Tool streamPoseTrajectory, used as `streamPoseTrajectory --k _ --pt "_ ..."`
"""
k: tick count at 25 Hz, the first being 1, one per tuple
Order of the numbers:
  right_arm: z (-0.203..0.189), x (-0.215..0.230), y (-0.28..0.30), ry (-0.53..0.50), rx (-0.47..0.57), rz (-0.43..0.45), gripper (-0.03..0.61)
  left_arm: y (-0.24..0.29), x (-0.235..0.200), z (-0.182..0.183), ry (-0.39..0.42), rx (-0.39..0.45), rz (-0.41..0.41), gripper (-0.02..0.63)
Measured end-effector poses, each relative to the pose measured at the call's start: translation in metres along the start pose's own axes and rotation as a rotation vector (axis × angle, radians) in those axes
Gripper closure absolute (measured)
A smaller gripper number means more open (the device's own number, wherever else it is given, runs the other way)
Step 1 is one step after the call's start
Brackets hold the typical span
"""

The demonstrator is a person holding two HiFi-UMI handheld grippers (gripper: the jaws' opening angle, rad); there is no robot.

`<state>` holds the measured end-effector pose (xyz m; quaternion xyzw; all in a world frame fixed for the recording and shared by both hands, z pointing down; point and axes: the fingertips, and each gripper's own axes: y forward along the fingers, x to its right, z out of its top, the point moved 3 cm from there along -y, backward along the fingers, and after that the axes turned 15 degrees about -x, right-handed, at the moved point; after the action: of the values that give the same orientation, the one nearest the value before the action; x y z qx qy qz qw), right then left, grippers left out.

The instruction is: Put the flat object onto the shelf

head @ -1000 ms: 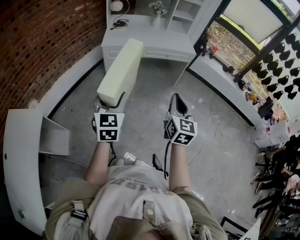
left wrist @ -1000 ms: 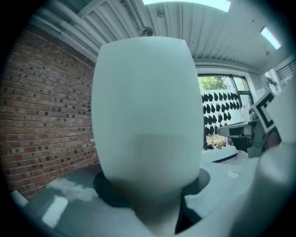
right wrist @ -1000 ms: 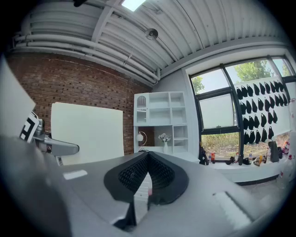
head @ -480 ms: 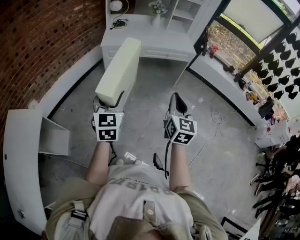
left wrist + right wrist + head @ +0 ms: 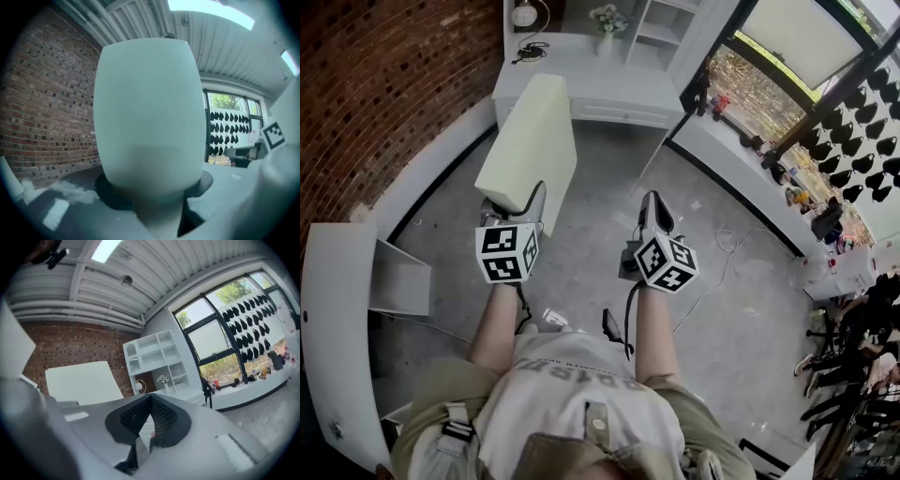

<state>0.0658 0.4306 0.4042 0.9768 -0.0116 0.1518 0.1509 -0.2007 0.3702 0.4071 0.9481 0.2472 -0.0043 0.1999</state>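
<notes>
Left tool [image 5: 516, 204] is seen clamped on the lower end of the flat object [image 5: 531, 139], a pale, thick slab that is held tilted up and away from the person, toward the white shelf [image 5: 661, 26]. In the left gripper view the slab is seen rising from between the two dark pads and filling most of the frame. It is carried above the grey floor [image 5: 600, 187], with its far end near the white surface [image 5: 614, 89] under the shelf; contact there cannot be judged. Right tool [image 5: 652, 202] is held to the right of the slab and apart from it. Its jaws are pressed together with nothing between them, and it is pointed at the same shelf. A brick wall [image 5: 384, 84] is seen on the left.
</notes>
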Motion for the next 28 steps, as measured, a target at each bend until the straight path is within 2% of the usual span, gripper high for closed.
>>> streamPoseTrajectory --k 4,6,11,17,22,25,28 --pt "-0.003 0.027 -0.003 0.135 0.015 0.026 0.562 0.007 0.012 0.001 -0.099 0.023 -0.043 0.356" --pt "-0.007 0.036 -0.002 0.187 0.005 0.058 0.443 0.01 0.018 0.001 -0.14 0.031 -0.057 0.356" --pt "-0.02 0.06 0.006 0.355 -0.016 0.12 0.301 0.021 0.028 0.004 -0.247 0.057 -0.095 0.356" --pt "-0.043 0.063 0.023 0.52 -0.062 0.205 0.21 0.036 0.035 0.002 -0.441 0.099 -0.172 0.355" --pt "-0.072 0.058 0.04 0.74 -0.105 0.295 0.138 0.049 0.033 0.001 -0.566 0.125 -0.212 0.355" --pt "-0.094 0.048 0.054 0.875 -0.148 0.382 0.075 0.058 0.028 0.0 -0.626 0.141 -0.23 0.354" --pt "-0.106 0.038 0.066 0.981 -0.18 0.461 0.051 0.069 0.028 0.001 -0.726 0.161 -0.284 0.354"
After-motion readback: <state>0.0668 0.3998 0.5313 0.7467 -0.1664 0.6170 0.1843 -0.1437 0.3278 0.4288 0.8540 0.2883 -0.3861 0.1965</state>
